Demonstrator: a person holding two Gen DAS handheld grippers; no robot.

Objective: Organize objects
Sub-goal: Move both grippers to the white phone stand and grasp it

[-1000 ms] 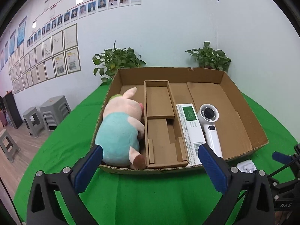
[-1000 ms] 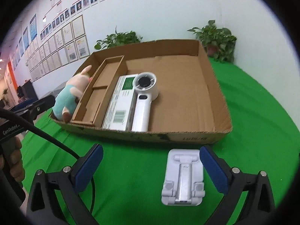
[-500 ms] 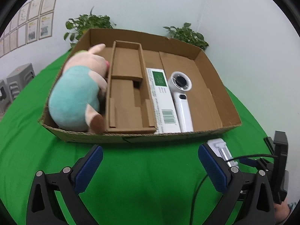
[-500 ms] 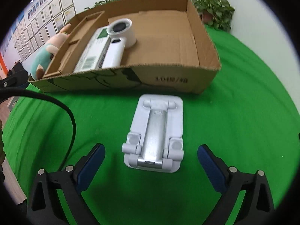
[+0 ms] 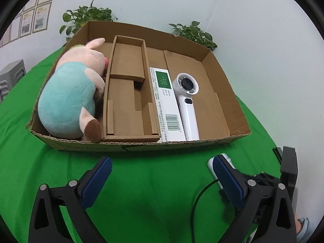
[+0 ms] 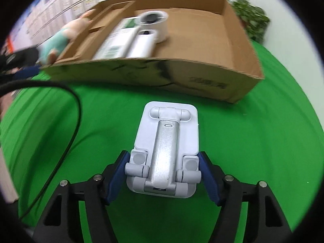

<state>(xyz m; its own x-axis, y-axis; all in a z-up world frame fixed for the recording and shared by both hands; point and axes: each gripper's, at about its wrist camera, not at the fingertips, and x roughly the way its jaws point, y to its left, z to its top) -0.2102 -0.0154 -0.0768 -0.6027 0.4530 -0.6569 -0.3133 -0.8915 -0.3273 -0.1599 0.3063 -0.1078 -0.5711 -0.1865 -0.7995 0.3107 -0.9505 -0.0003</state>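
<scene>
A white folding phone stand [image 6: 165, 151] lies on the green cloth in front of a cardboard box [image 6: 202, 81]. My right gripper [image 6: 163, 177] is closed around the stand's near end, blue pads touching both sides. The box holds a plush pig [image 5: 70, 97], a cardboard insert [image 5: 127, 93], a white carton [image 5: 167, 109] and a white handheld fan [image 5: 187, 105]. My left gripper [image 5: 162, 180] is open and empty over the cloth before the box. The stand's tip [image 5: 210, 163] shows behind its right finger.
Potted plants [image 5: 87, 18] stand behind the box against the white wall. A black cable [image 6: 66, 121] loops over the cloth at the left of the right wrist view. The right gripper's body [image 5: 287, 174] sits at the far right of the left wrist view.
My right gripper has moved forward and down onto the phone stand and closed its fingers on it. My left gripper has tilted down, nearer the box front, still open.
</scene>
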